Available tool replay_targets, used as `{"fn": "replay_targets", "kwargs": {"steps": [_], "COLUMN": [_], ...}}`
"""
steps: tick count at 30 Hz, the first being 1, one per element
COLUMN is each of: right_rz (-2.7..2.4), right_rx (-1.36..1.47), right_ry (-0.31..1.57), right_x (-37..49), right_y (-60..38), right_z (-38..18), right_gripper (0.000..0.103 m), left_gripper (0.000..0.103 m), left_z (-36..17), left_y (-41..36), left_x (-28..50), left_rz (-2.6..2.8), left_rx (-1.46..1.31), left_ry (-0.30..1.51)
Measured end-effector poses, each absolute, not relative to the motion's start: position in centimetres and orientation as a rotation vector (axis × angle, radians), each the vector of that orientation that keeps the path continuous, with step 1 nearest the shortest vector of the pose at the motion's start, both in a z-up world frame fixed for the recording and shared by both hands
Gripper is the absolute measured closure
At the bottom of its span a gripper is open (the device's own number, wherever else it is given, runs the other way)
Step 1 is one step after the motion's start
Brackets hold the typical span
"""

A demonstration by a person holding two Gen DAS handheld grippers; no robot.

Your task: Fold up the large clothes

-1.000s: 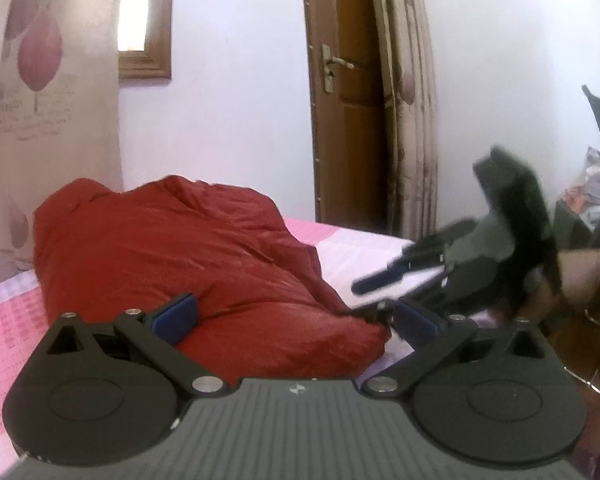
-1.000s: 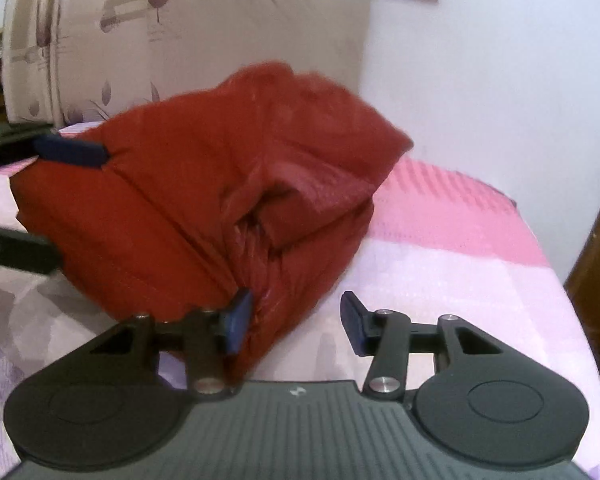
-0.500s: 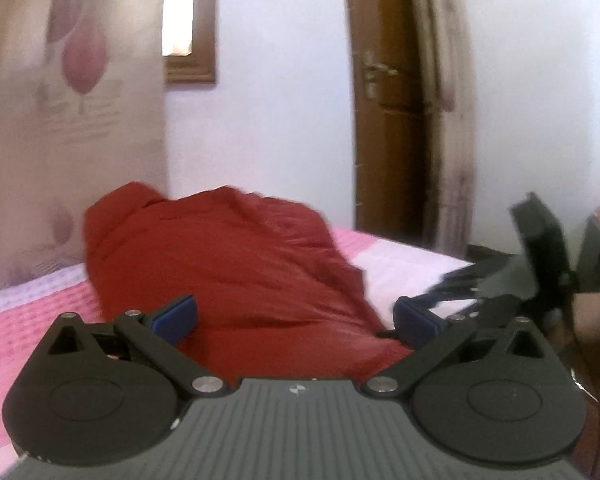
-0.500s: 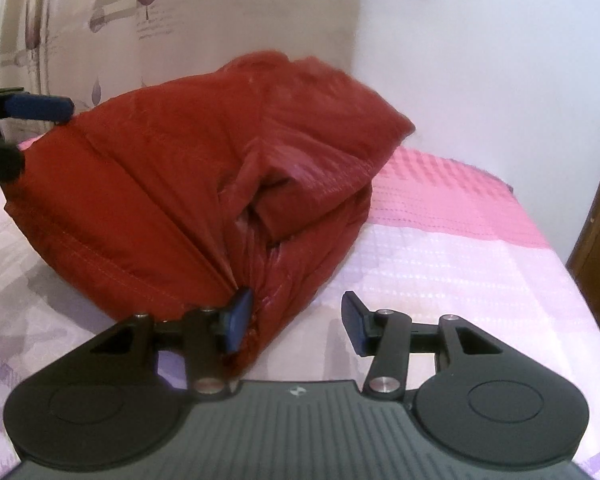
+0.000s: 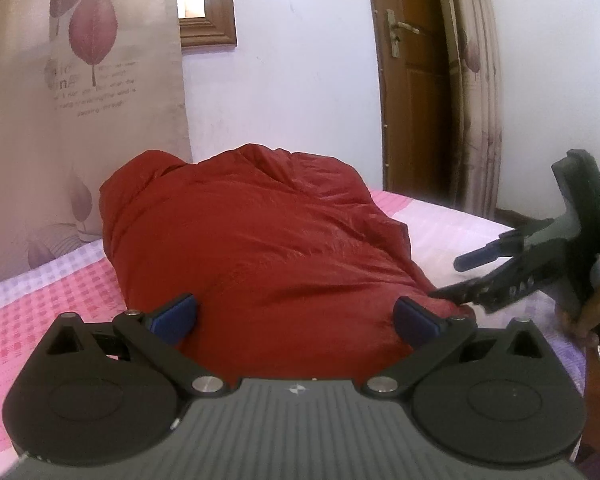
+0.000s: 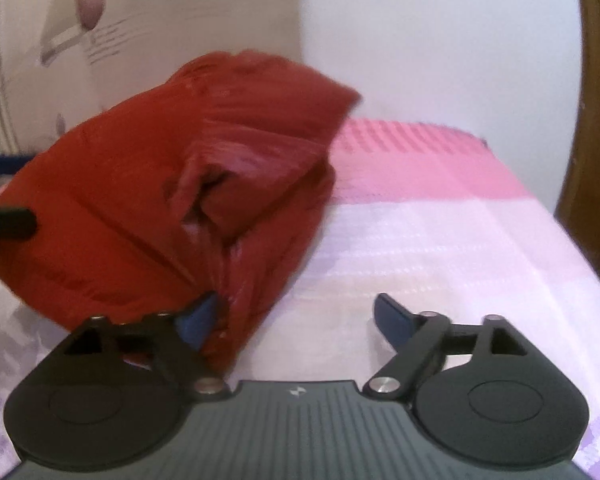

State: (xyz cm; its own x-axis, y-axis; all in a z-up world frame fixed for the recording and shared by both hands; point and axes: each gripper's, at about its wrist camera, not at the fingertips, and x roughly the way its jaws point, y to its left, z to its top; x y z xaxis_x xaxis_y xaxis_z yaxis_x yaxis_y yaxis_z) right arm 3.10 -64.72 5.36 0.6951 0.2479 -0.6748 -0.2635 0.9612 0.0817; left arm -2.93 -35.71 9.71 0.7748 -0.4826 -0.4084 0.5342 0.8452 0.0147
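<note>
1. A red jacket (image 5: 260, 248) lies in a puffy, folded heap on a bed (image 6: 440, 240) with a pink, white and lilac checked cover.
2. The left gripper (image 5: 296, 316) is low at the near edge of the jacket, its jaws wide apart. The red cloth bulges between the two blue pads (image 5: 176, 314), but they do not pinch it.
3. The right gripper (image 6: 296, 316) sits at the jacket's lower corner. Its jaws have just been opening and now stand wide apart.
4. The right gripper's left pad (image 6: 198, 318) lies against the jacket's edge; the other pad is over bare bed cover, well clear of the cloth. Nothing is clamped.
5. In the left wrist view the right gripper (image 5: 480, 276) shows at the right, held by a hand (image 5: 580, 312), its fingers spread beside the jacket's edge.
6. In the right wrist view, which is slightly blurred, the left gripper's fingertips (image 6: 8, 220) show at the far left edge, by the jacket.
7. Behind the bed hang a leaf-printed curtain (image 5: 80, 120) and a white wall (image 5: 300, 80); a brown door (image 5: 416, 80) stands to the right.
</note>
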Motion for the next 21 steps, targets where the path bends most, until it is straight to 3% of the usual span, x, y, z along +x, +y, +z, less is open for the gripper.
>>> {"fn": "replay_targets", "kwargs": {"steps": [3, 13, 21], "right_rz": [0.282, 0.398, 0.412], "right_rx": [0.097, 0.529, 0.532], "right_ry": [0.786, 0.767, 0.805], "right_x": [3.8, 4.7, 8.0], "right_y": [-66.3, -68.8, -67.2], "right_z": [5.2, 5.7, 5.6], "right_gripper": [0.005, 0.0, 0.0], "left_gripper": [0.0, 0.0, 0.0], "left_z": [9.8, 9.9, 9.9], "left_y": [-35.8, -36.1, -36.3], "left_x": [-3.1, -3.2, -3.3], "left_rz": [-0.546, -0.537, -0.54], "left_rx": [0.131, 0.143, 0.156], "left_ry": [0.408, 0.404, 0.4]}}
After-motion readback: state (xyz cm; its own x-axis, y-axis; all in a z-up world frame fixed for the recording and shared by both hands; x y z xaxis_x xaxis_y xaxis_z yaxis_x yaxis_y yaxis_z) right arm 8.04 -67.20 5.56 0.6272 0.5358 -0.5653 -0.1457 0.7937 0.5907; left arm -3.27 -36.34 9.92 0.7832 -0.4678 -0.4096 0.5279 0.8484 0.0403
